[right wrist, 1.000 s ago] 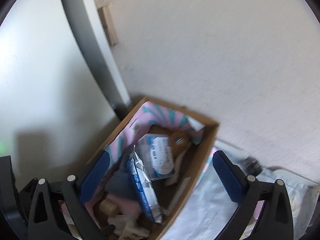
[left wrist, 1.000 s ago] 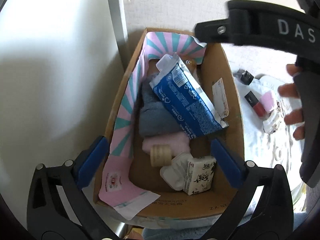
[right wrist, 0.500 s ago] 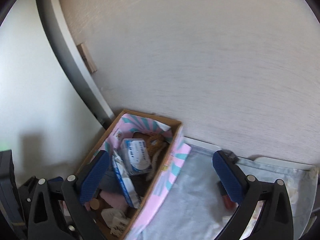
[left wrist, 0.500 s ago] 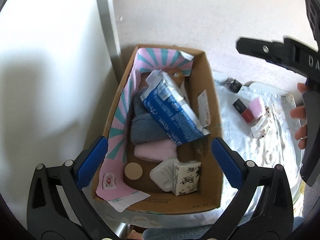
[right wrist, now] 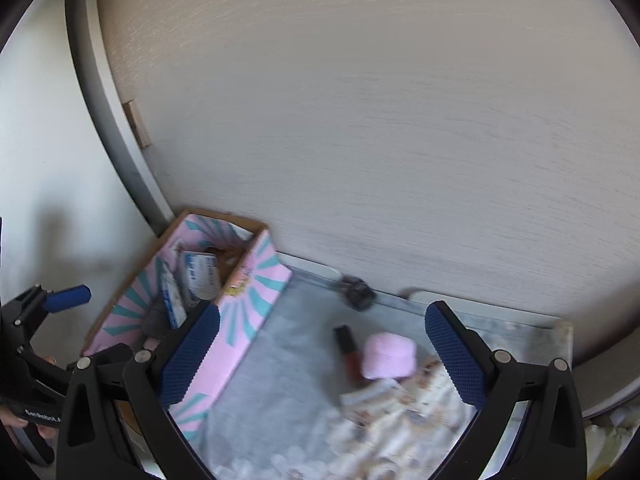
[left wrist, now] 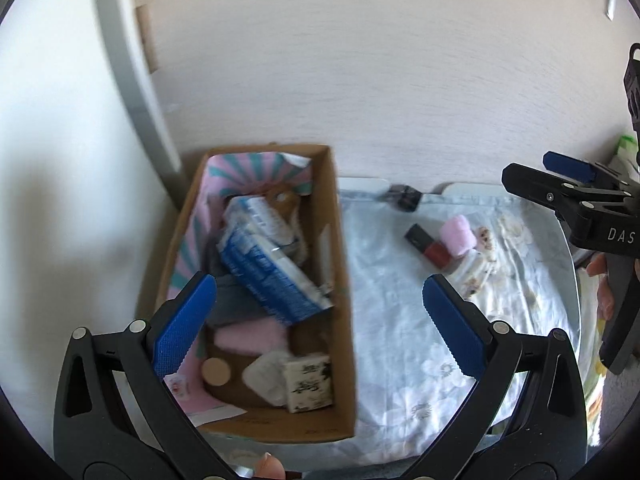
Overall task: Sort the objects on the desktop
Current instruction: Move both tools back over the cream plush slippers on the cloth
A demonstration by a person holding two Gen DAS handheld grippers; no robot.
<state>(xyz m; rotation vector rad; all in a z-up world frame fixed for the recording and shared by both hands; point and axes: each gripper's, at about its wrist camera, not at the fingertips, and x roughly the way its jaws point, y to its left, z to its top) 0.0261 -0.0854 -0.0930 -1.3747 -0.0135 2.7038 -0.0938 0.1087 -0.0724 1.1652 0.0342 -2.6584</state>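
A cardboard box (left wrist: 340, 320) (right wrist: 256, 300) with pink and teal lining stands at the table's left. It holds a blue wipes pack (left wrist: 268, 276), a grey cloth, a pink cloth (left wrist: 250, 336), a round wooden disc (left wrist: 216, 372) and a small tissue pack (left wrist: 308, 380). On the pale cloth to its right lie a red nail polish bottle (left wrist: 428, 246) (right wrist: 350, 354), a pink roll (left wrist: 458, 236) (right wrist: 388, 356) and a patterned packet (left wrist: 478, 268) (right wrist: 380, 394). My left gripper (left wrist: 320, 320) is open above the box's right wall. My right gripper (right wrist: 320, 352) is open over the polish and roll.
A small black object (left wrist: 404, 196) (right wrist: 356, 292) lies by the wall at the back. A grey post (left wrist: 132, 80) rises behind the box. The flowered tablecloth (left wrist: 400, 340) covers the table to its right edge. The other handheld gripper (left wrist: 580, 208) shows at far right.
Both grippers have pulled back and shifted right, away from the box. The items on the cloth now sit between the right gripper's fingers. Nothing was picked up.
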